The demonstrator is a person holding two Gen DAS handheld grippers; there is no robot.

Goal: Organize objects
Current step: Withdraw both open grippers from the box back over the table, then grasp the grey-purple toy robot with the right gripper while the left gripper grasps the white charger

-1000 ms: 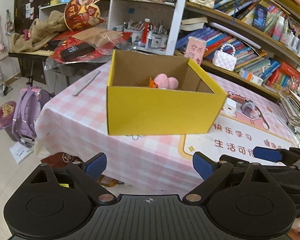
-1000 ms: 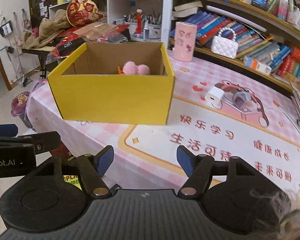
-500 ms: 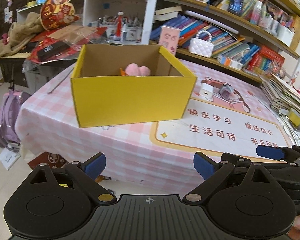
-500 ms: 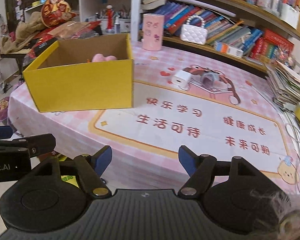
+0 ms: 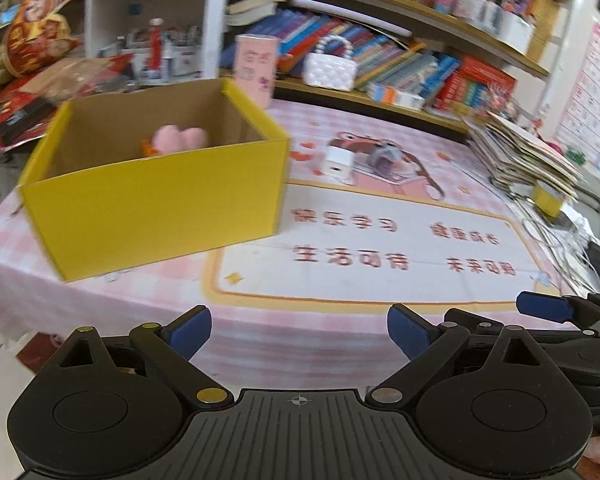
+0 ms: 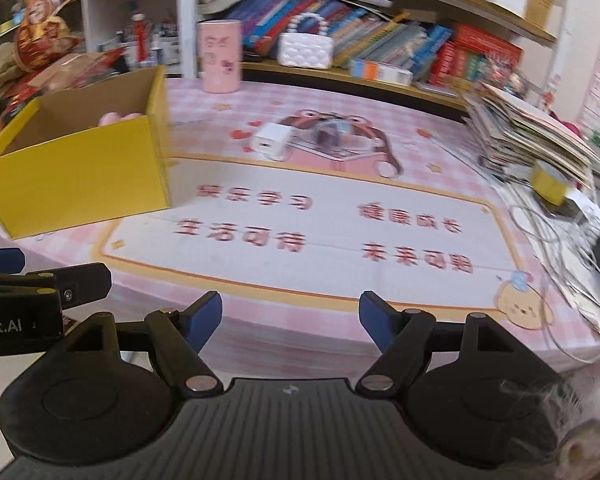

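Left tongs [image 5: 299, 330] are held wide apart, nothing between the blue pads; right tongs [image 6: 290, 316] likewise spread wide and empty. Both are held off the near edge of the table [image 5: 259, 332], above no object.

Ahead and left of both tongs, a yellow box [image 5: 155, 196] is seen on the table, open-topped, with a pink soft item [image 5: 179, 138] and something orange beside it already inside; that part is judged done.

Further ahead, right of the box, a white charger cube [image 6: 271, 141] and a grey-purple small object [image 6: 328, 132] are left loose on the mat, just beside each other. These are judged still to be collected. A pink cup [image 6: 219, 56] is seen beyond, near the bookshelf. Task is judged partly complete; no grasp is under way.
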